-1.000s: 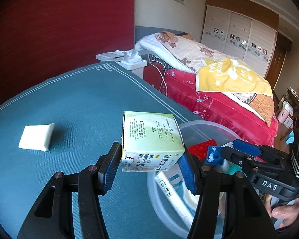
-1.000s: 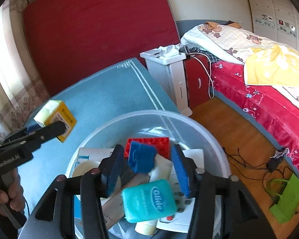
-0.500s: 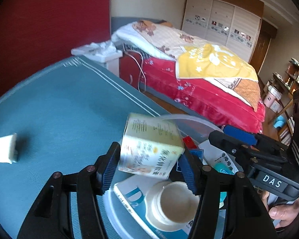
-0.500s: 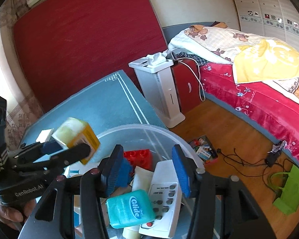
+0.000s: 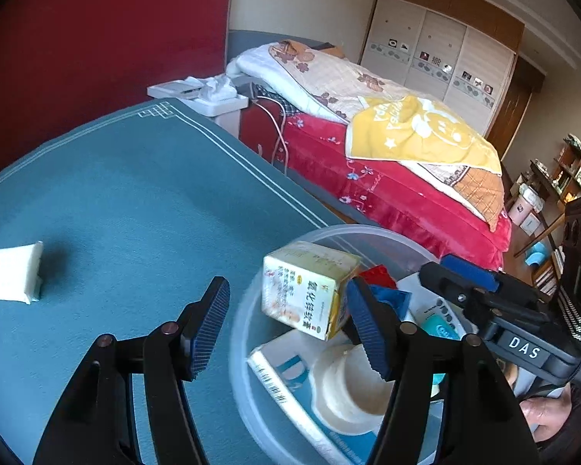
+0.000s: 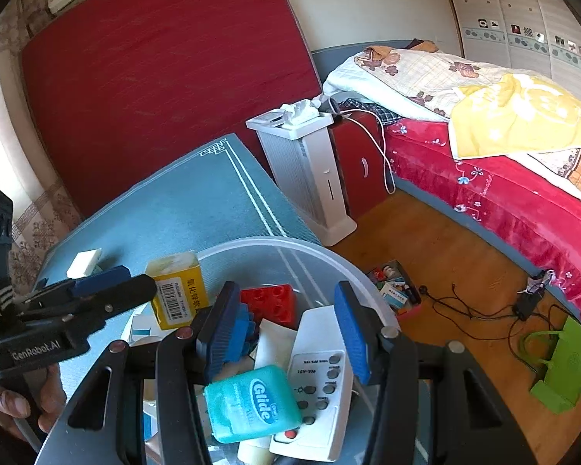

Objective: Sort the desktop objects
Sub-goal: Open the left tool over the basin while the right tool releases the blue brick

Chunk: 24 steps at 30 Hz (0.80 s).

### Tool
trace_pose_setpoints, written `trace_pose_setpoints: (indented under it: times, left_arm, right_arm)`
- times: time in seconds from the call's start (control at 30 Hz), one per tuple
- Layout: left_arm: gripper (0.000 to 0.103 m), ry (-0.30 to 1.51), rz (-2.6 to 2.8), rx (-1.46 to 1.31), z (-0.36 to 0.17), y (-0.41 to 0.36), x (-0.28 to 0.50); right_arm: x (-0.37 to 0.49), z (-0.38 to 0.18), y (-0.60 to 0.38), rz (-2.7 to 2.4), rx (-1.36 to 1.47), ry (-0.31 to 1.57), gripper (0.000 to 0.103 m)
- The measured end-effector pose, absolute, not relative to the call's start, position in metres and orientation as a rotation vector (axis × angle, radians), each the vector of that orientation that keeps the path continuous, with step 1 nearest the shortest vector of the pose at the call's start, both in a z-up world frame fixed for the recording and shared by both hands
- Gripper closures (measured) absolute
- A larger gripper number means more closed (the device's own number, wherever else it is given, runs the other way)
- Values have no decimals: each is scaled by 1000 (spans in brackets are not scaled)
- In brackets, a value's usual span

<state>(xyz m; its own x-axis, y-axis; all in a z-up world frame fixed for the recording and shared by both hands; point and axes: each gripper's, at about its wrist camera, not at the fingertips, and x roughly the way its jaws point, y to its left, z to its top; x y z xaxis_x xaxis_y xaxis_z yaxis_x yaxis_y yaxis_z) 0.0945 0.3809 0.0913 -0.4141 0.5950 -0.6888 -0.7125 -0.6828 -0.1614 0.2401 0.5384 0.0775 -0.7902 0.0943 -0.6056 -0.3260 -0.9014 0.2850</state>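
Left gripper [image 5: 286,325]: fingers are opening; the yellow box [image 5: 310,288] is tilted between them, the left pad clearly apart from it, the right pad beside its corner.
Yellow box, place: over the clear bowl [image 5: 317,234], above the white jar [image 5: 352,383] and the white-blue carton [image 5: 286,376].
Right gripper [image 6: 286,329]: fingers part open, holding nothing, above the bowl contents: red brick [image 6: 273,304], remote [image 6: 321,368], teal floss case [image 6: 251,403].
Handling, my judgement: the box is thin cardboard, light, a little crushable; take it on two flat opposite faces, gentle squeeze.
Still on tabletop [image 5: 135,201]: white block [image 5: 13,277], probably soft and light; grip its long sides.
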Motion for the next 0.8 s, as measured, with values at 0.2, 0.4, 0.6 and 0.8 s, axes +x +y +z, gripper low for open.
trace_pose_setpoints:
  times: [0.2,0.4,0.6,0.8]
  left_arm:
    - [36,170,2170,-970,90,362,84]
    - [36,169,2238,-972,90,340,74]
    - [36,107,2293,-1000,87,312,56]
    - [36,68,2358,-1011,85,280,41]
  right_arm:
    - [240,82,534,2728,-875,553,45]
    - [236,87,519,2753,-864,533,38]
    - [228,94,500,2800,-859,518,32]
    - [213,101,477,2852,-885,460,29]
